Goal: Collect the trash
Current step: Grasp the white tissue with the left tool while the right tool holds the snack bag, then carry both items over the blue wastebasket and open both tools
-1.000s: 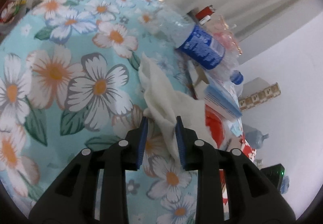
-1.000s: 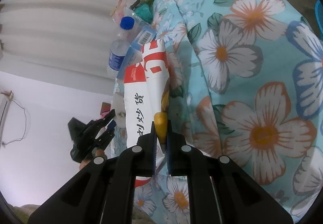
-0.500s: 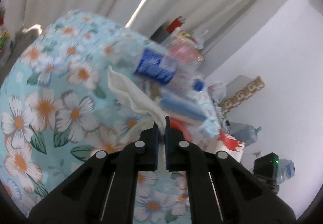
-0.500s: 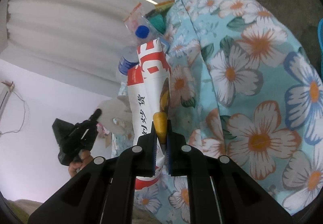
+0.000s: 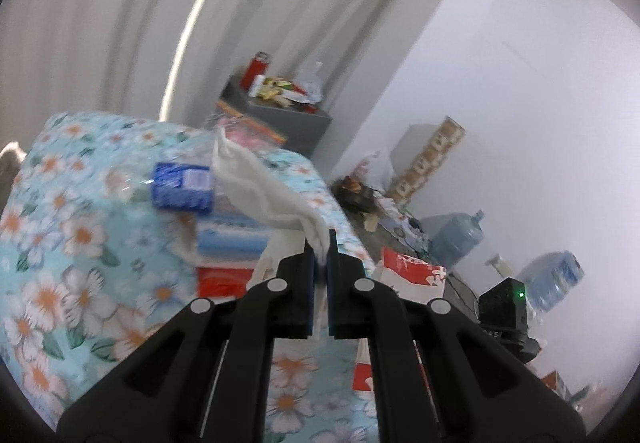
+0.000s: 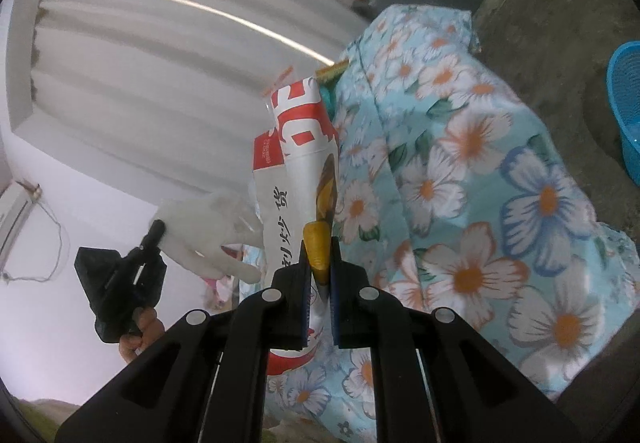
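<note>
A crumpled white tissue hangs above the floral tablecloth, and my left gripper is shut on its lower corner. The right wrist view shows the same tissue held by the left gripper in a person's hand. My right gripper is shut on the edge of a red and white paper snack bag, with a yellow piece of it between the pads. The bag's far end shows in the left wrist view.
A plastic bottle with a blue label, a blue and white packet and a red wrapper lie on the cloth. A grey cabinet with clutter stands behind. A blue basket sits on the floor. Water jugs stand by the wall.
My left gripper closed on the tissue and lifted it off the cloth, rolling as it rose. The right gripper rose a little with the snack bag still in it.
</note>
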Tool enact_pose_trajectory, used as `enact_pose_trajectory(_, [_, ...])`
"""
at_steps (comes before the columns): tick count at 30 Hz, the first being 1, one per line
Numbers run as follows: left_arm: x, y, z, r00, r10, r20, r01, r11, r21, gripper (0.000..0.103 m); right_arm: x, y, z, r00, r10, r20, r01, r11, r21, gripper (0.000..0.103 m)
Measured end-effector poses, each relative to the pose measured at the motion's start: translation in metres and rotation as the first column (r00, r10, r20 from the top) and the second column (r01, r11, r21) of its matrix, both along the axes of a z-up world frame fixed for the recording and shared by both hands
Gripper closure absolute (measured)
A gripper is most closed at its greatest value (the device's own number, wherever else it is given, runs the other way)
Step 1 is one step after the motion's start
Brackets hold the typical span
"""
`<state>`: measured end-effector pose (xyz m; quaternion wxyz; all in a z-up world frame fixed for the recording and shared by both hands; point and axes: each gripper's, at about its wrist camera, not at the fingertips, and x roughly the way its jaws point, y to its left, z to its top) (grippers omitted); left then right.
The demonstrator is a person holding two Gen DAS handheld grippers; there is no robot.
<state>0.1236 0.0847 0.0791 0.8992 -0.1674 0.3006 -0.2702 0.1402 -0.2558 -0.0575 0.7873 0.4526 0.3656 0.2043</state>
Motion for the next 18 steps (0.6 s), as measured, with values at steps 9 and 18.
enact_pose_trajectory(9, [0.008, -0.081, 0.015, 0.988, -0.150, 0.028, 0.148, 0.987, 0.063, 0.100, -0.026, -0.047, 0.001, 0.995, -0.095, 0.035, 0.093, 0.995, 0.041, 0.095])
enact_pose_trajectory(18, [0.030, -0.168, 0.008, 0.955, -0.296, 0.001, 0.294, 0.948, 0.118, 0.100, -0.049, -0.096, -0.009, 0.979, -0.200, 0.029, 0.197, 0.978, 0.072, 0.095])
